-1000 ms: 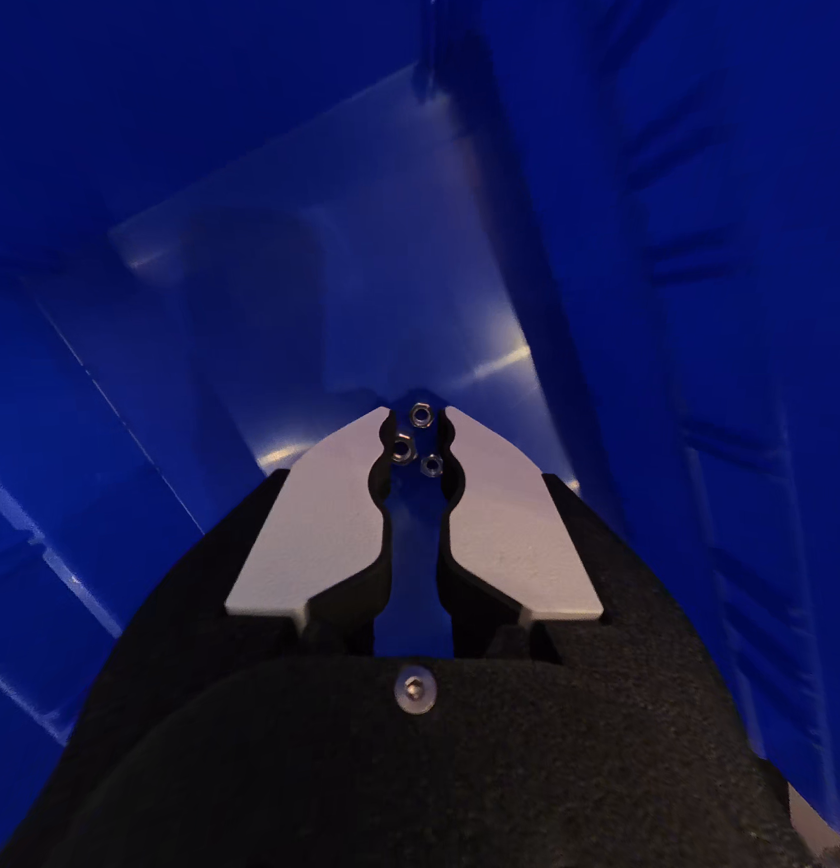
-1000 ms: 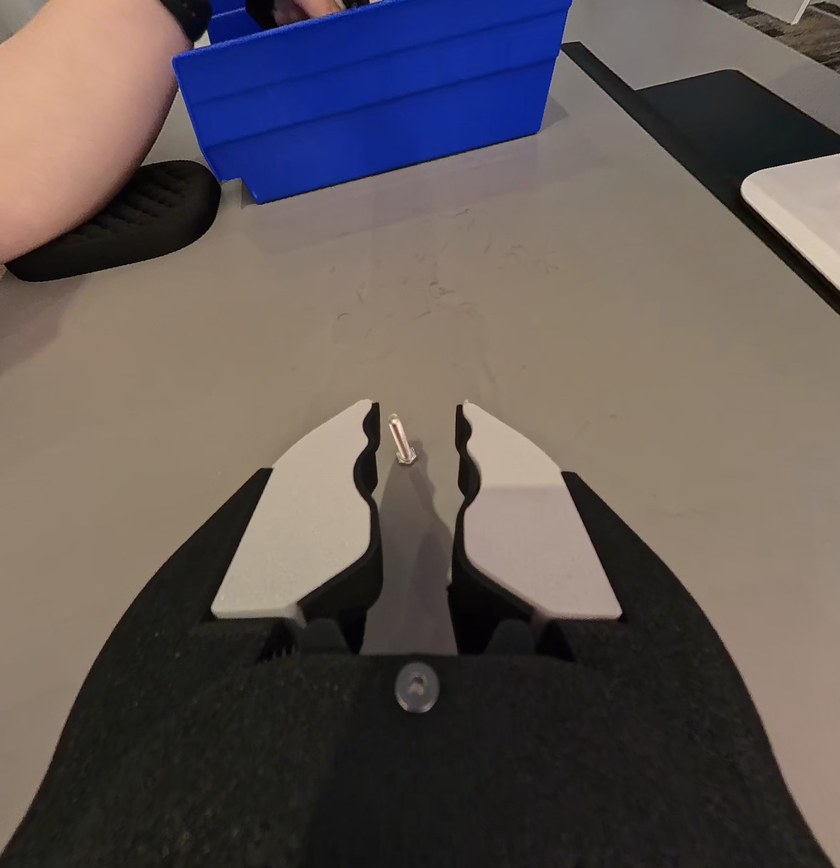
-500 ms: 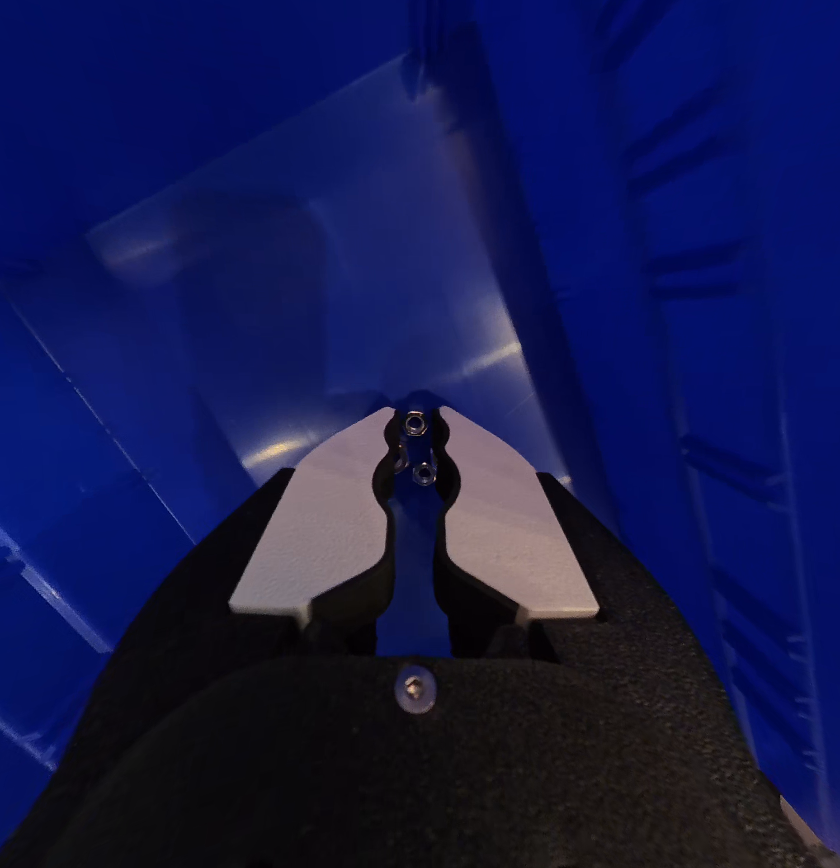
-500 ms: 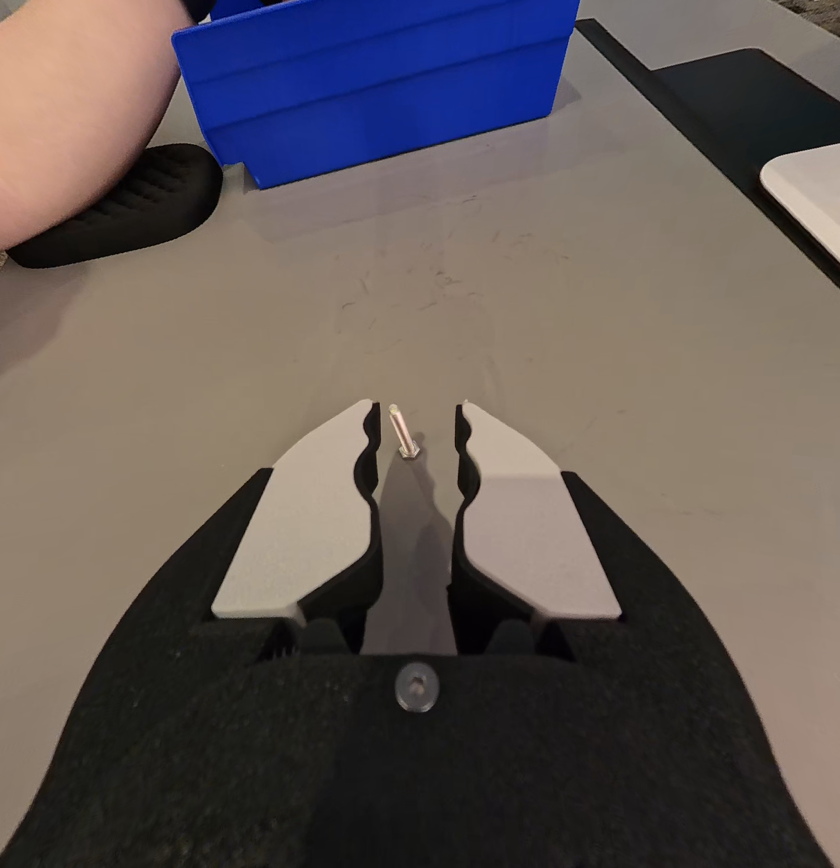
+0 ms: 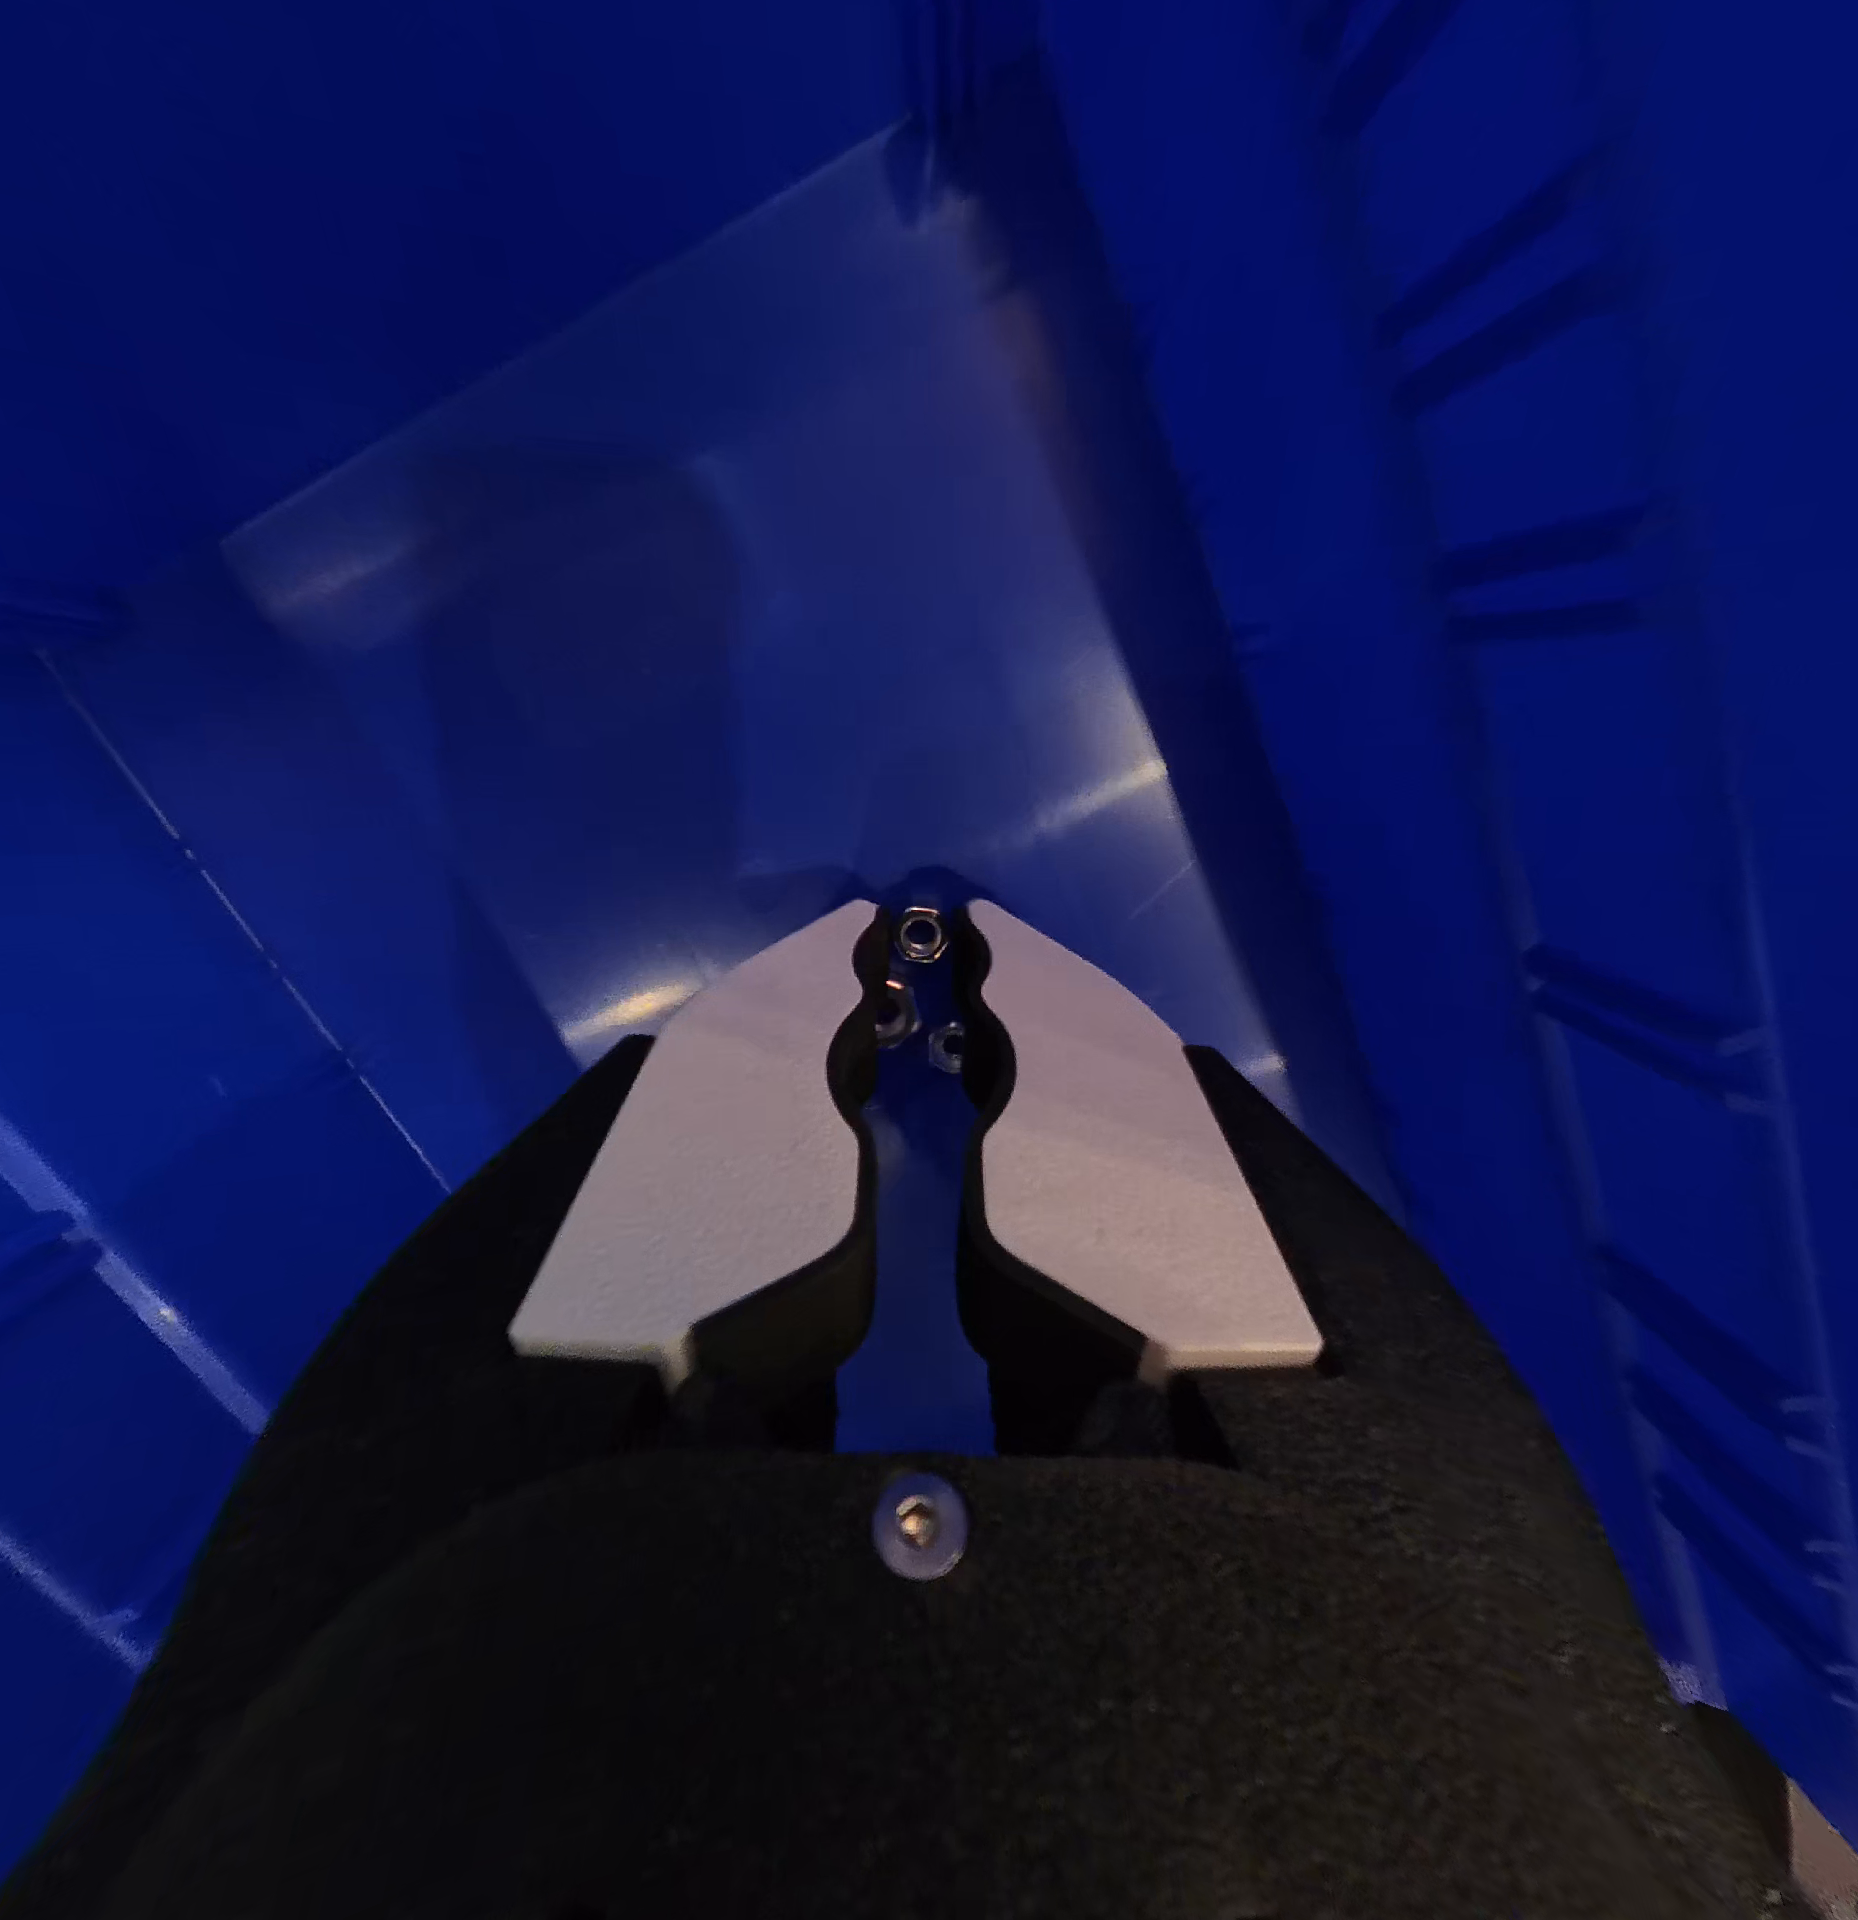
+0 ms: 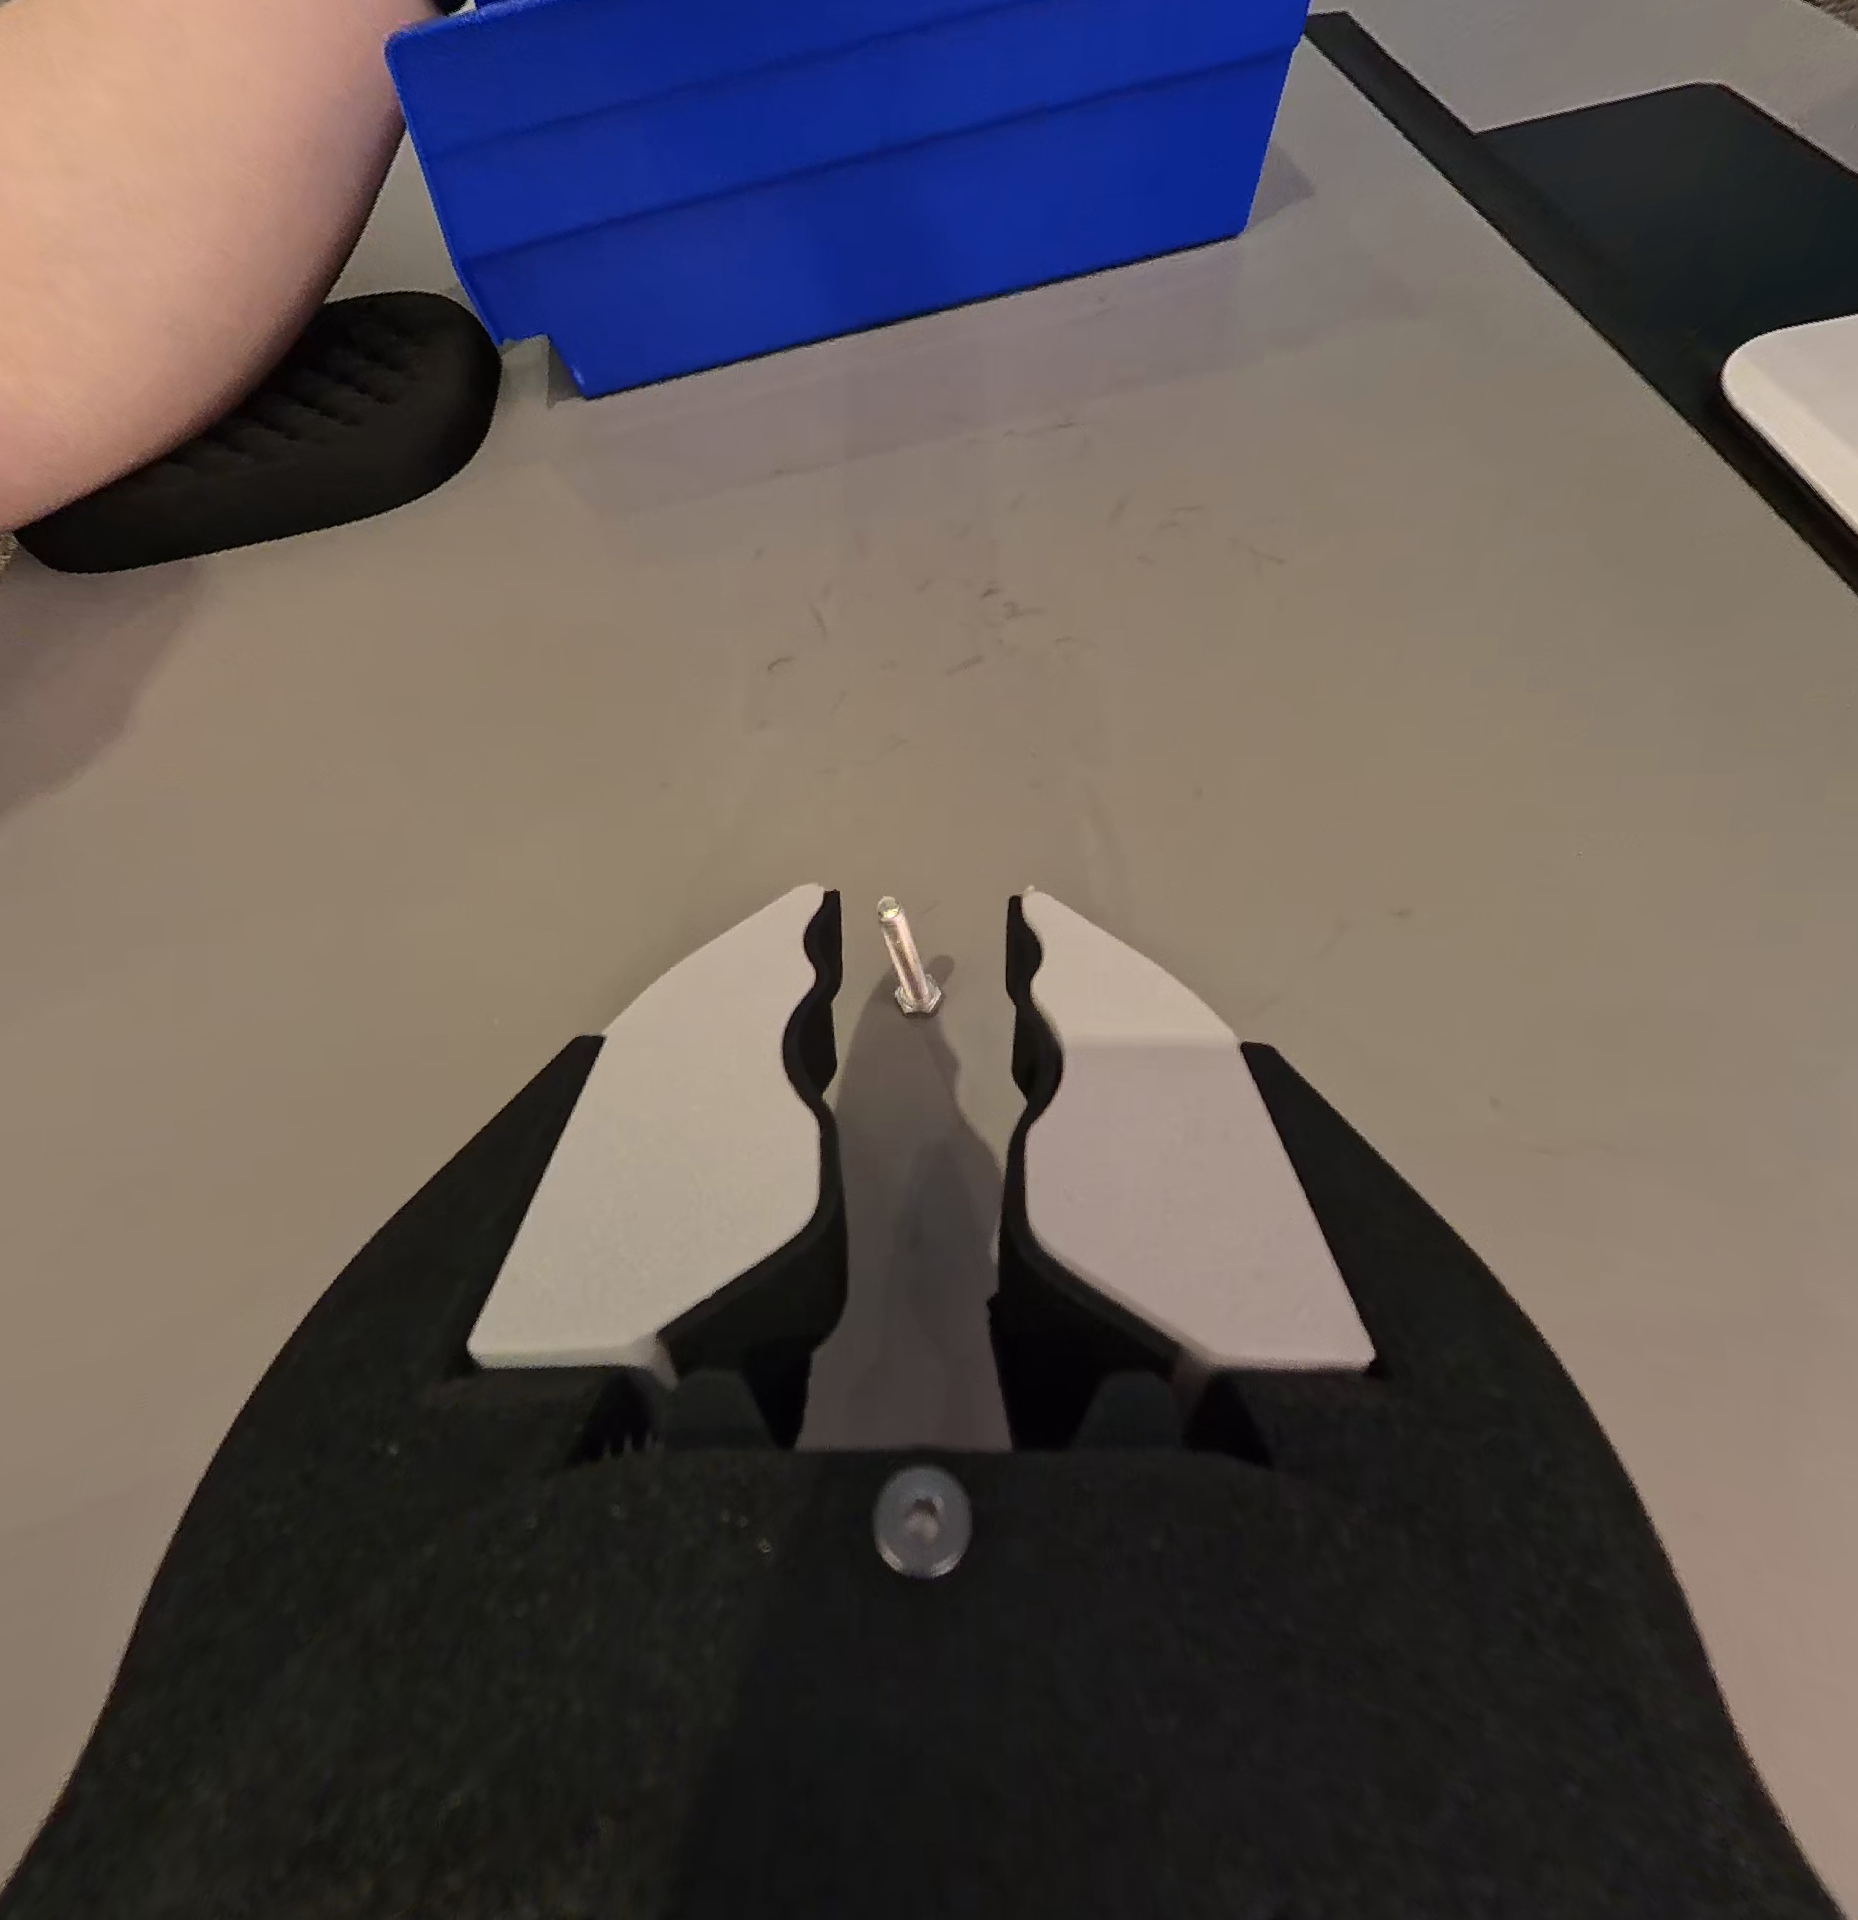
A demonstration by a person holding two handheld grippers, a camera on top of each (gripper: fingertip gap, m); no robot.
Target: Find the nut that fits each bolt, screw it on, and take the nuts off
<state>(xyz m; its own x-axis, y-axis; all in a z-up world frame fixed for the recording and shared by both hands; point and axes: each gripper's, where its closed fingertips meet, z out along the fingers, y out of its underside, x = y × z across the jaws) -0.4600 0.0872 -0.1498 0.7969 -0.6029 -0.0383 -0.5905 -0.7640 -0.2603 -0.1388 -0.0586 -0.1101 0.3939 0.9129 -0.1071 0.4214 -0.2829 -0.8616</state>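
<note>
My left gripper (image 5: 923, 920) is deep inside a blue bin (image 5: 696, 520). Its tips are closed on a small silver hex nut (image 5: 921, 933), which fills the narrow gap between them. Two more nuts (image 5: 894, 1023) lie on the bin floor just behind it, between the fingers. My right gripper (image 6: 920, 904) is open and low over the grey table (image 6: 1320, 831). A small silver bolt (image 6: 907, 961) stands on its head between the fingers, leaning slightly left and touching neither of them.
The blue bin (image 6: 852, 187) stands at the far side of the table in the right wrist view. A person's forearm (image 6: 146, 239) rests on a black pad (image 6: 281, 447) to its left. A black mat (image 6: 1683, 208) and a white tray corner (image 6: 1829, 416) are at the right. Spacing between my two grippers at the tips: around 35 cm.
The left jaws have narrowed around the front nut inside the bin. The right gripper has moved slightly toward the bin and stays open around the bolt.
</note>
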